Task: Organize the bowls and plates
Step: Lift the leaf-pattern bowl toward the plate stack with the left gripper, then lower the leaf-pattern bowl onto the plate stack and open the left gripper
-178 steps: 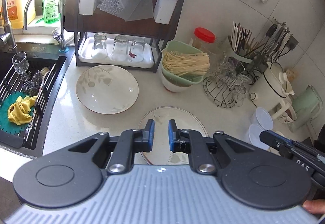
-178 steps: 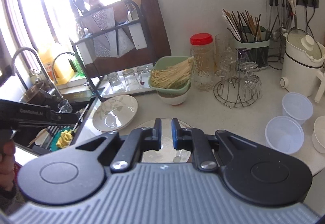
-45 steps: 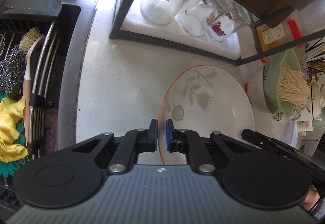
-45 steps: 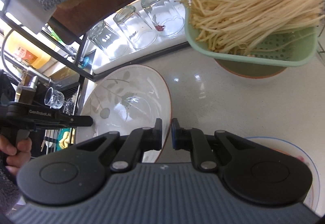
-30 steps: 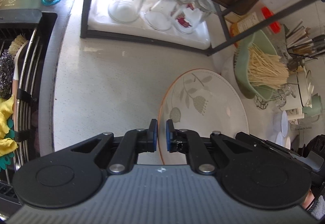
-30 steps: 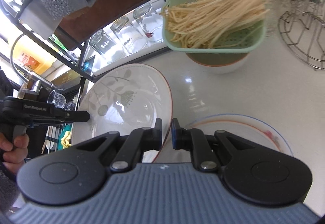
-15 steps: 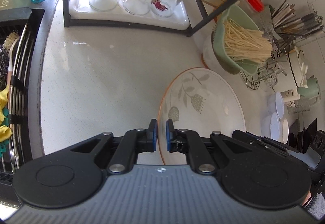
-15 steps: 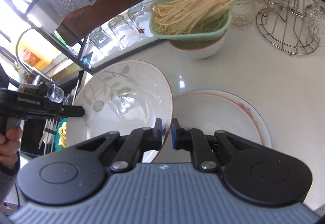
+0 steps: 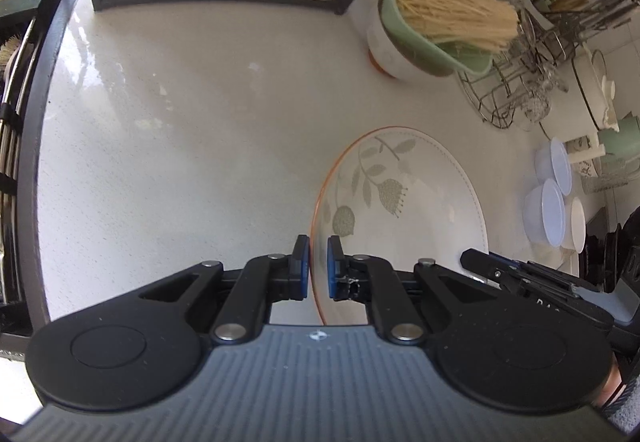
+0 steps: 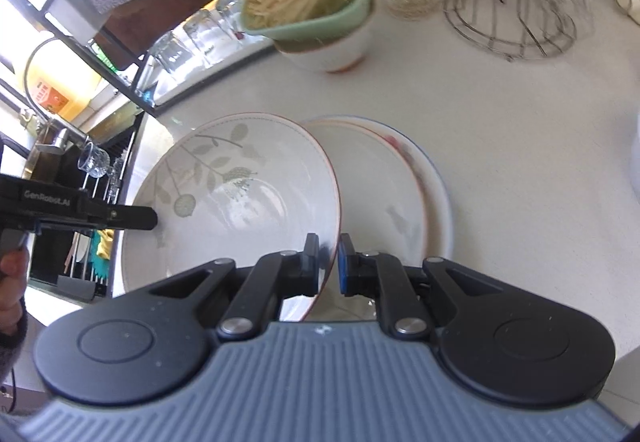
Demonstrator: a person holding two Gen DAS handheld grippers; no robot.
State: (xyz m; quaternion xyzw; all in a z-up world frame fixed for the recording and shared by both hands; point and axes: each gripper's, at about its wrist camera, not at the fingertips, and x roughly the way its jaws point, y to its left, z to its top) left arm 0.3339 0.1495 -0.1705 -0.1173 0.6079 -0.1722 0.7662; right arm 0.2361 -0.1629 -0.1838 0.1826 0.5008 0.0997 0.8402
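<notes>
I hold the round white dish with grey leaf drawings and a thin orange rim (image 10: 244, 197) with both claws. My left claw (image 9: 318, 268) pinches its left rim, and my right claw (image 10: 329, 264) pinches its right rim, both nearly closed on it. The dish faces up, tilted, above the speckled white counter (image 9: 180, 145). It seems to hang over the flat white plate with a blue edge (image 10: 400, 177), partly covering it.
</notes>
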